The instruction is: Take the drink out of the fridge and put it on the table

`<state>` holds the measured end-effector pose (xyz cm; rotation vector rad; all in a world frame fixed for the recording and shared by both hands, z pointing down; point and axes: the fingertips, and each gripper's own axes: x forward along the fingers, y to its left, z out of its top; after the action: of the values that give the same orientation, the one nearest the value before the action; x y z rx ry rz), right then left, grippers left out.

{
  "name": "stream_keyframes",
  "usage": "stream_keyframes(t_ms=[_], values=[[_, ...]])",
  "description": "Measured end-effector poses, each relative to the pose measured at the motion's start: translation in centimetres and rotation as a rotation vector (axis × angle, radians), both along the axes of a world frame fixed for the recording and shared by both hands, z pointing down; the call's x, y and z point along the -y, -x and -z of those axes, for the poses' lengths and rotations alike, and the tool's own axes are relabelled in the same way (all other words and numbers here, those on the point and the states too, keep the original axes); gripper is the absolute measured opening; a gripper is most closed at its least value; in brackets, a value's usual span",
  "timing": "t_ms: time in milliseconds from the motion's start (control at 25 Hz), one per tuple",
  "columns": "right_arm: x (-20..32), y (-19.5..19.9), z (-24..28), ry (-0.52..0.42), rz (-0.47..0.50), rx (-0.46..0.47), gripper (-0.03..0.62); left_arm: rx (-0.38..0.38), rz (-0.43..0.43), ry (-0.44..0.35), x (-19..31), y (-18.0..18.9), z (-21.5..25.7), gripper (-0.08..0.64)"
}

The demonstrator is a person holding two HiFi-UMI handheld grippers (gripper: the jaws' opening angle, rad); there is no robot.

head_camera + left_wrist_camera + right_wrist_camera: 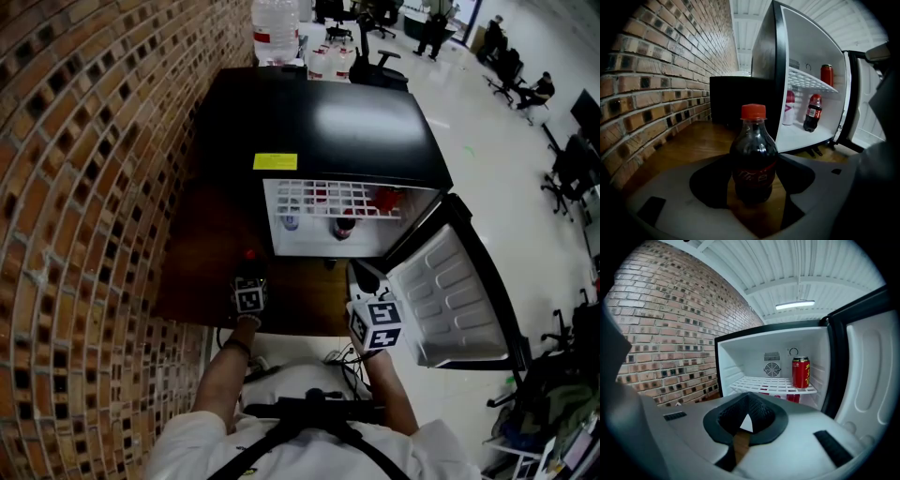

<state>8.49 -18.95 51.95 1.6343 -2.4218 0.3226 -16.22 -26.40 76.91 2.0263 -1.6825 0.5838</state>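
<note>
Fridge (319, 122) open; bottle (249, 255) at left hand-held gripper (249, 277), over table (202, 262).

Head camera sits on my head, looks steeply down past my arms onto the mini fridge (319, 122), its open door (450, 300) and the wooden table (197, 272), from a little way back; left gripper camera rides on my left gripper (249, 269), low over the tabletop, faces along the jaws, very near the cola bottle (753, 159), brick wall (656, 93) on its left; right gripper camera on my right gripper (361, 275) faces almost level, straight into the fridge; all three share the wire shelf (768, 385); both gripper views share the red can (800, 372).
</note>
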Motion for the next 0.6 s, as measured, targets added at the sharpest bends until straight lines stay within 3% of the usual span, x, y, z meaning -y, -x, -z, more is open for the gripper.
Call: stream_keyframes(t_ms=[600], values=[[0.04,-0.66,0.2,-0.007,-0.012,0.0,0.007,0.013,-0.016,0.02,-0.03,-0.64,-0.91,0.302]])
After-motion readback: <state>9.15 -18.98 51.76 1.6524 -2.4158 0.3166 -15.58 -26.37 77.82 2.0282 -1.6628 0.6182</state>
